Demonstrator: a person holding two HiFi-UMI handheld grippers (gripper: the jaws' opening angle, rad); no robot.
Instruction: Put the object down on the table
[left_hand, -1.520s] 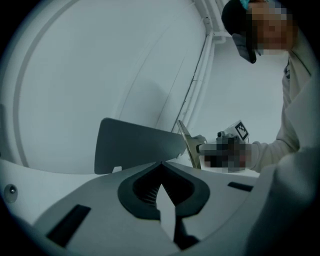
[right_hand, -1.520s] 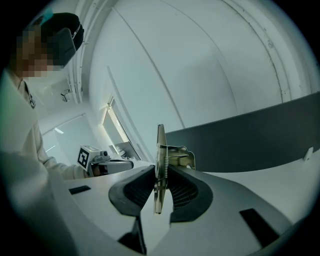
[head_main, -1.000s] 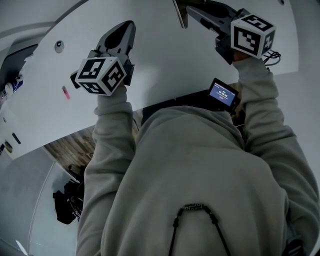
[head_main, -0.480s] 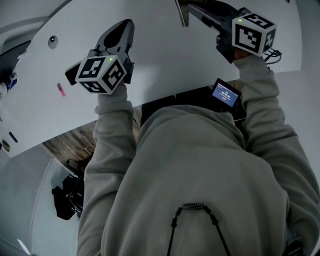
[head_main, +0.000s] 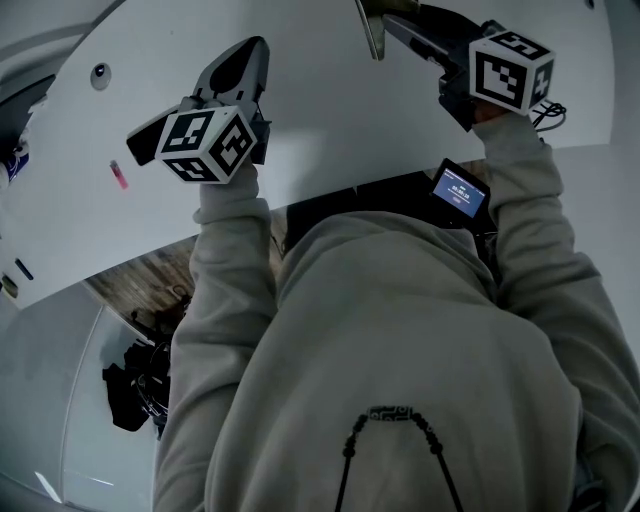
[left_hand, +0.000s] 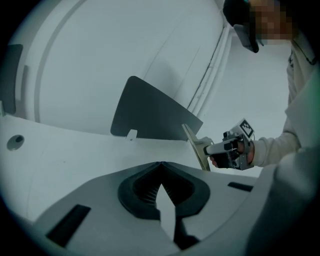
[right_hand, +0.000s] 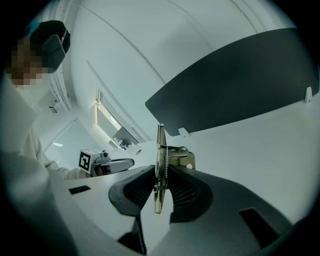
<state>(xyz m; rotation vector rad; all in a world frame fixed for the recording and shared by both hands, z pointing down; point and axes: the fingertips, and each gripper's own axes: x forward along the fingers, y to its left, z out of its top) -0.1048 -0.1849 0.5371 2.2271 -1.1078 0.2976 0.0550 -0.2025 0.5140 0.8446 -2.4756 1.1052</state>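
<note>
a: which way does the metal plate (right_hand: 159, 145) sit?
b: on edge, long axis upright. in the right gripper view its thin edge faces the camera and its spring is on the right side. it's over the white bench (head_main: 320, 110); i can't tell if it touches.
a: who holds it?
b: the right tongs (right_hand: 160, 175), clamped on its lower part. the left tongs (left_hand: 160, 166) are closed tip to tip, with nothing between them.
a: counts?
b: one plate, two tongs, one dark panel (left_hand: 150, 115) standing on the bench.

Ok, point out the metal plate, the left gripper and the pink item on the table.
metal plate (right_hand: 160, 140), right gripper view, upper part of its thin edge.
left gripper (left_hand: 160, 164), left gripper view, where its closed fingertips meet.
pink item (head_main: 118, 177), head view, its middle.
</note>
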